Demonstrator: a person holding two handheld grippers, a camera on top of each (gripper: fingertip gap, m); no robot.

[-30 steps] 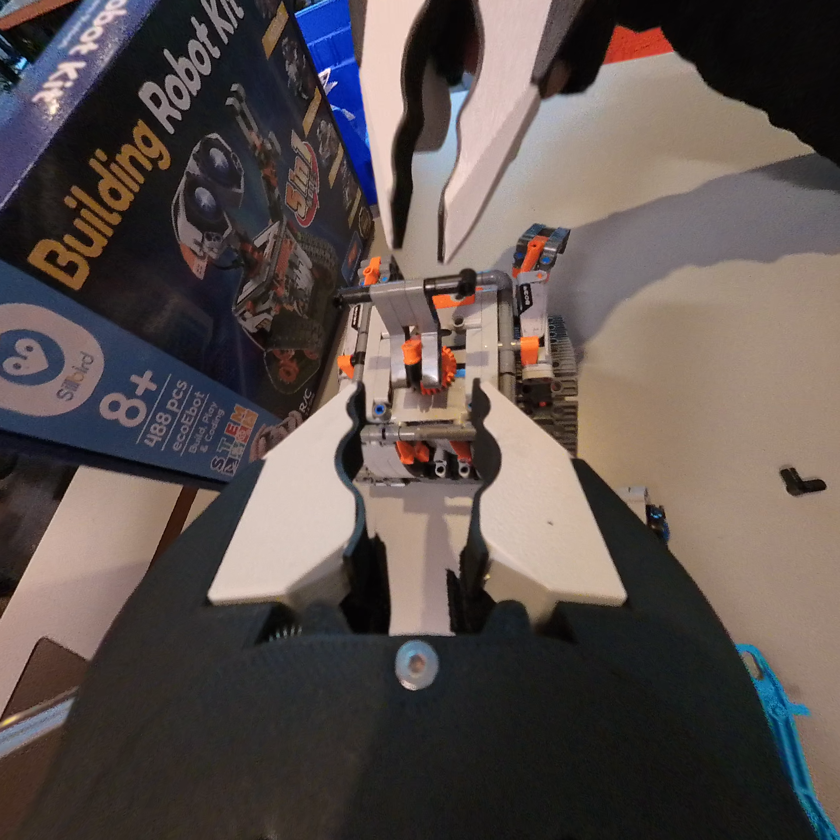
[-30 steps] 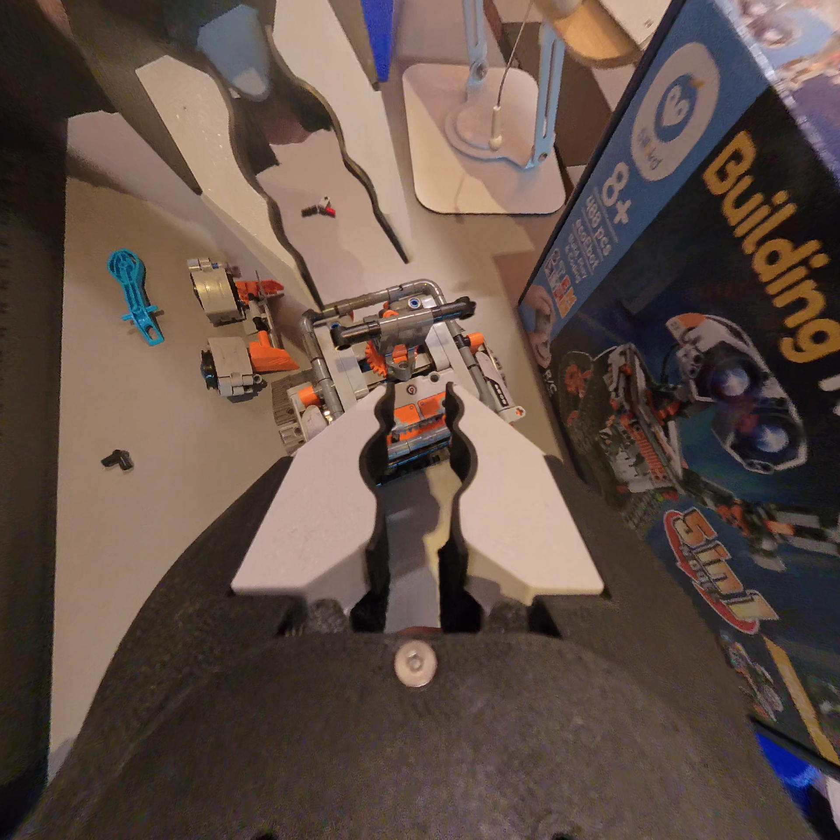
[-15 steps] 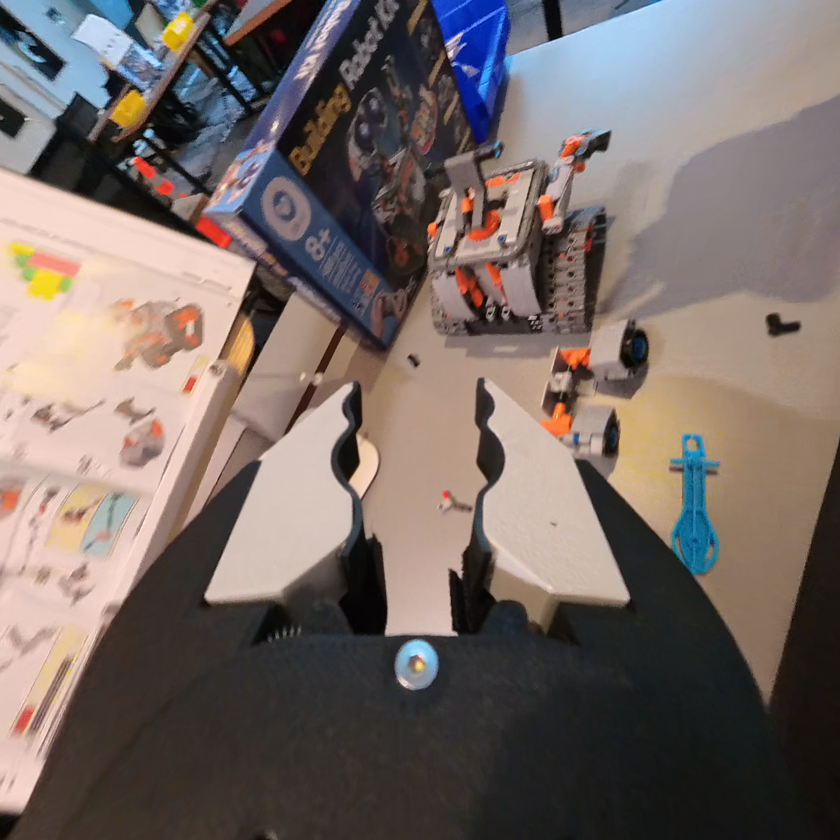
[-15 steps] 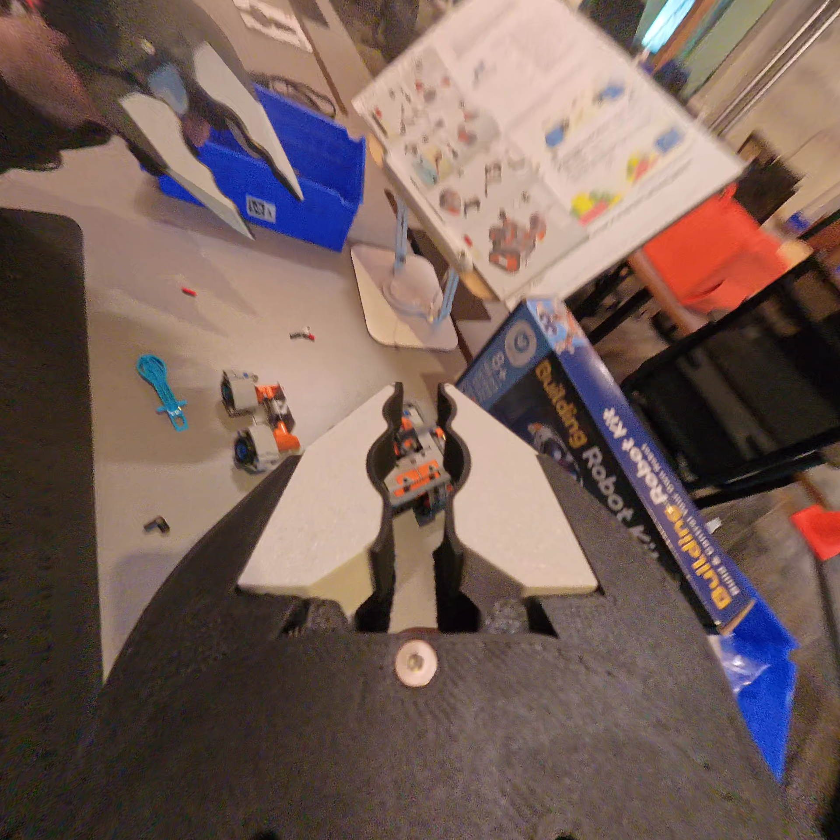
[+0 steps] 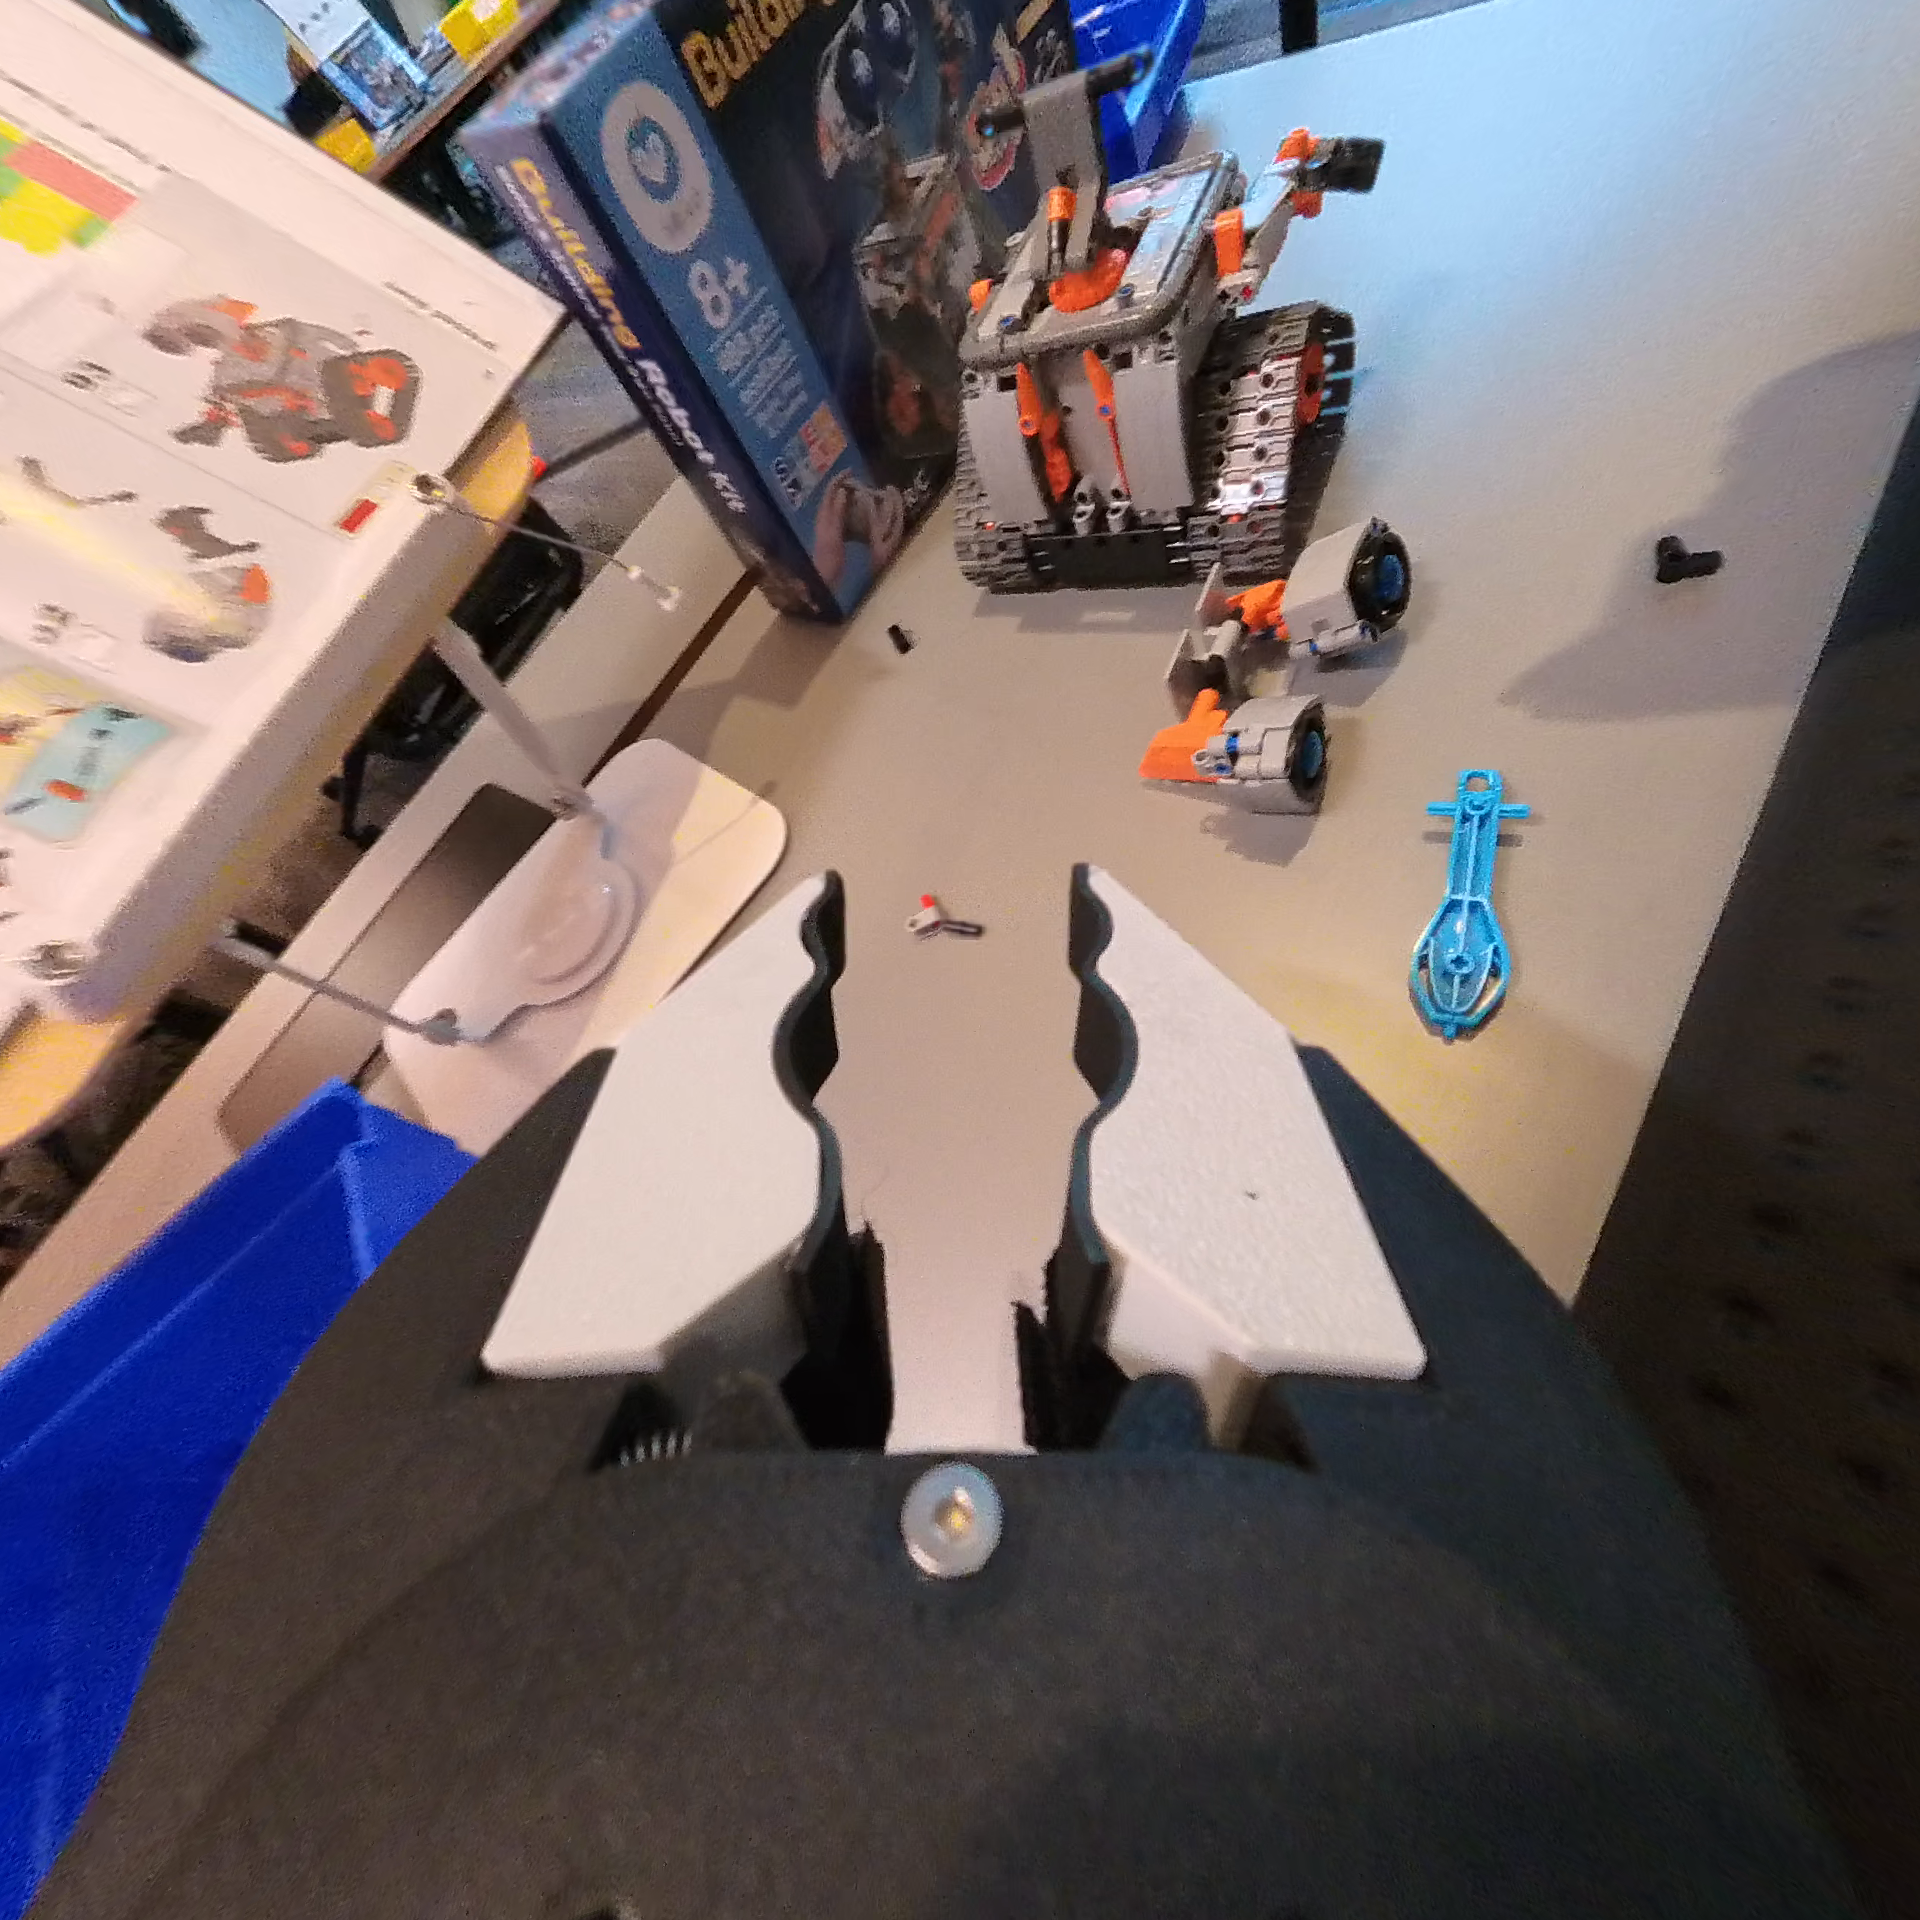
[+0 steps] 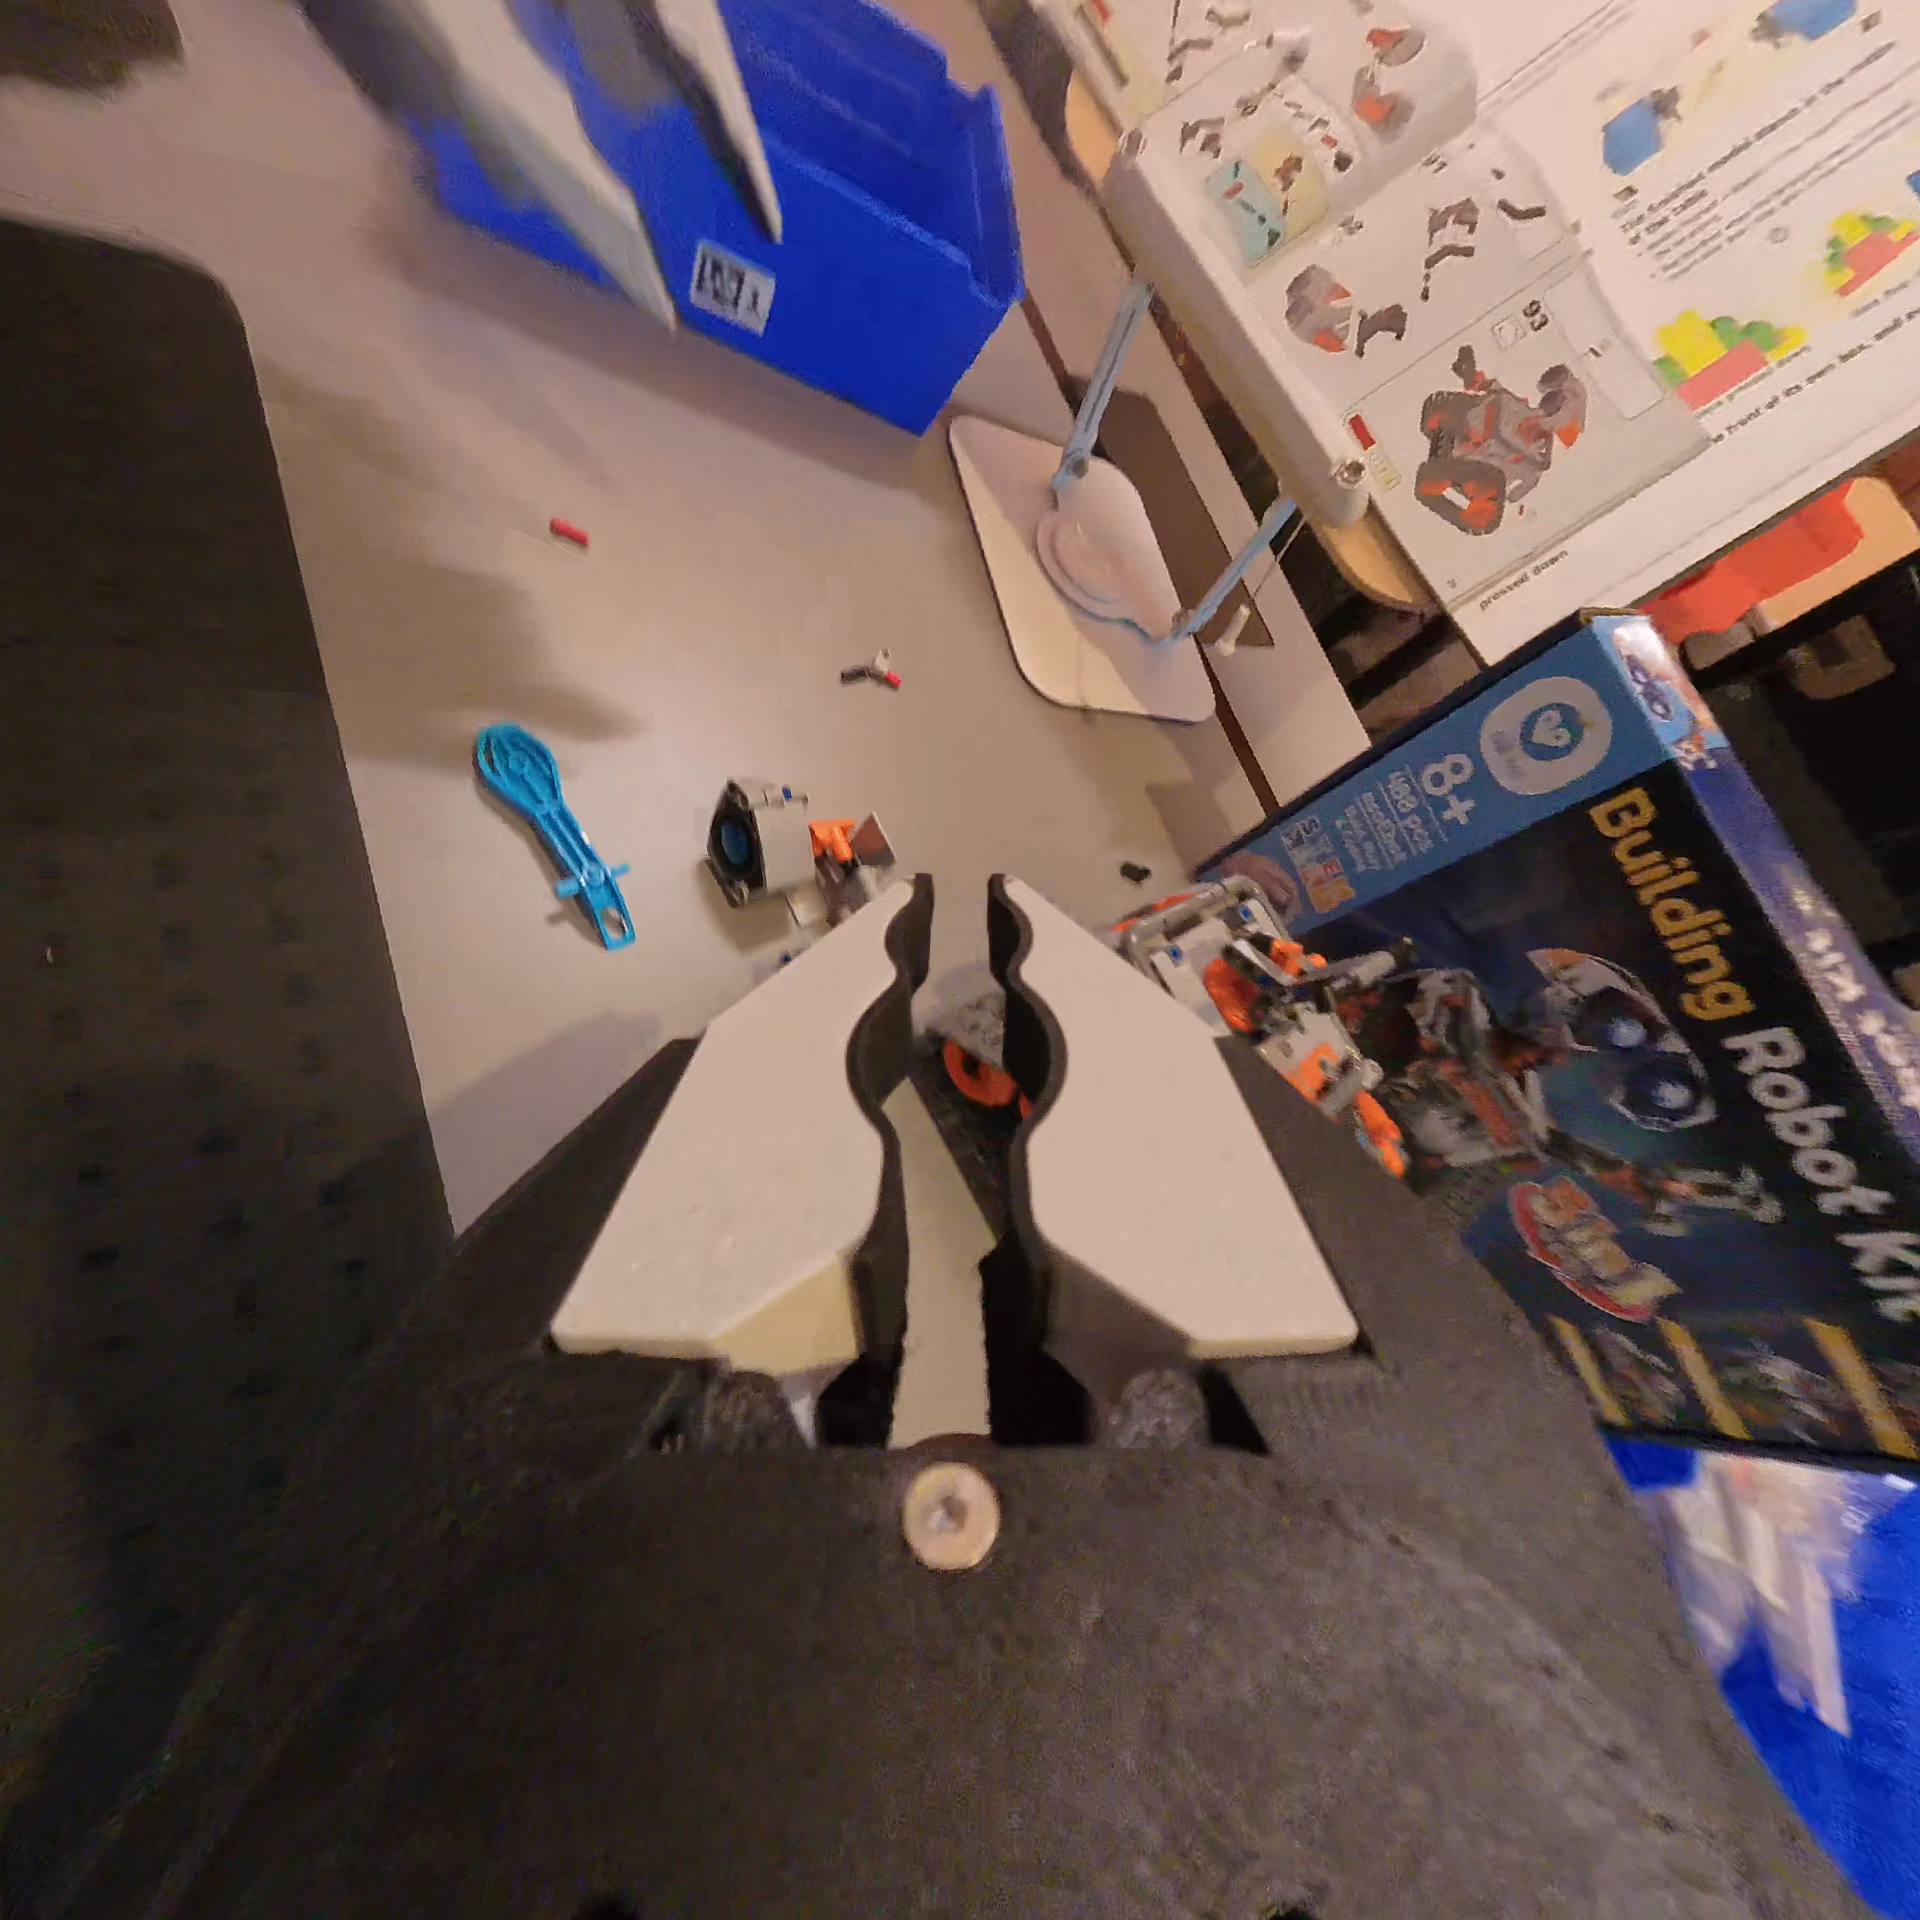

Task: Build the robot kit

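A grey and orange tracked robot model [image 5: 1143, 395] stands on the table [image 5: 1039, 790] beside a dark blue kit box [image 5: 769, 270]. My left gripper [image 5: 954, 888] is open and empty, well back from the model. A tiny grey and red pin [image 5: 940, 921] lies just beyond its tips. My right gripper [image 6: 961, 888] is nearly shut with a thin slit between the tips, and it is empty. It hovers above the model [image 6: 1236, 966], which shows partly through the slit. The left gripper [image 6: 717, 260] shows blurred at the top of the right wrist view.
Two loose wheel assemblies [image 5: 1340, 587] [image 5: 1262, 750] and a light blue tool [image 5: 1460, 914] lie right of the model. A black connector [image 5: 1685, 561] lies farther right. An instruction sheet [image 5: 208, 468] hangs on a stand [image 5: 644, 894]. A blue bin [image 6: 852, 239] is at the table's end. The tips of one gripper are about 25 cm away from the tips of the other. My right gripper is the nearer one to the black connector [image 5: 1685, 561]: about 20 cm, against 30 cm.
Both grippers have pulled up and away from the robot model, which stays on the table. The right gripper's jaws have narrowed. The left stays open.
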